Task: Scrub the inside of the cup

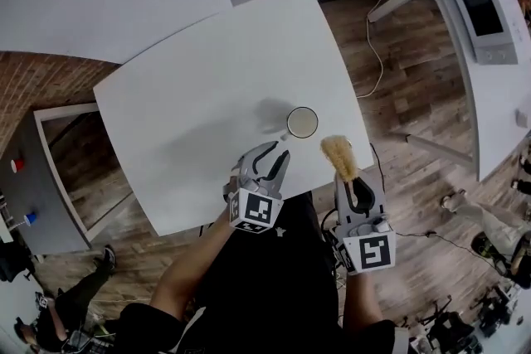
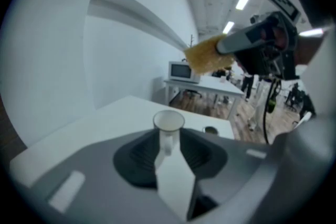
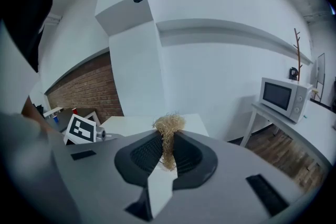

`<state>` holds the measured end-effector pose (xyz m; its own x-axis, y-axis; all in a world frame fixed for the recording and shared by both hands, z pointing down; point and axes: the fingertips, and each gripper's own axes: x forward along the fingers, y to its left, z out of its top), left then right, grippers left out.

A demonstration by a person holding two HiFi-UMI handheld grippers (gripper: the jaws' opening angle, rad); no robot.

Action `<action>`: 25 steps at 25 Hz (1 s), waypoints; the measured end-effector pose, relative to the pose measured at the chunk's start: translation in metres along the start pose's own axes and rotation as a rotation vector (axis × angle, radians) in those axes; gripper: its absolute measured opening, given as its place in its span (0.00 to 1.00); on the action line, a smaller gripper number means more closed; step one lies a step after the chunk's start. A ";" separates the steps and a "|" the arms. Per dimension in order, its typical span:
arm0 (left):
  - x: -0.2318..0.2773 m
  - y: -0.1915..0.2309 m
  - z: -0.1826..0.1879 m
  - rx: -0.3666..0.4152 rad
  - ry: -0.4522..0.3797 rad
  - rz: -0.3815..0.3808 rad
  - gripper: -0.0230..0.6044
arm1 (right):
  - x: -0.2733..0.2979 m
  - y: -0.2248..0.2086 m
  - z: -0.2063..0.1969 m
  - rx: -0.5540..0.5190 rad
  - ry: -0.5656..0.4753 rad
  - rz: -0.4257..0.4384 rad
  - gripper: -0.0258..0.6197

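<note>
A white cup with a handle stands upright on the white table, near its right front edge. My left gripper sits just in front of the cup, open, with its fingertips apart from it. In the left gripper view the cup stands right beyond the jaws of the left gripper, its handle facing the gap. To the right of the cup, above the table edge, my right gripper is shut on a tan fibrous scrubber. The scrubber sticks up between the right gripper's pads.
A long white desk with a microwave stands at the right. Cables lie on the wooden floor. A grey cabinet by the brick wall at the left carries a red and a blue item. A second person's legs show at the lower left.
</note>
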<state>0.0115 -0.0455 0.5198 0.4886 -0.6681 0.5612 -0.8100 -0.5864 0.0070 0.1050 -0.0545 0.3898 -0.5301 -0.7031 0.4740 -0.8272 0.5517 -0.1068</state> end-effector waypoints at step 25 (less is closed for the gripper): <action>0.057 -0.018 -0.022 0.195 0.069 -0.040 0.14 | 0.103 -0.002 -0.090 -0.394 0.656 0.298 0.10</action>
<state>0.0464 -0.0632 0.5694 0.4898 -0.6135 0.6194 -0.7092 -0.6936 -0.1262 0.0685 -0.0880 0.5175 -0.3993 -0.1641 0.9020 -0.4782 0.8767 -0.0522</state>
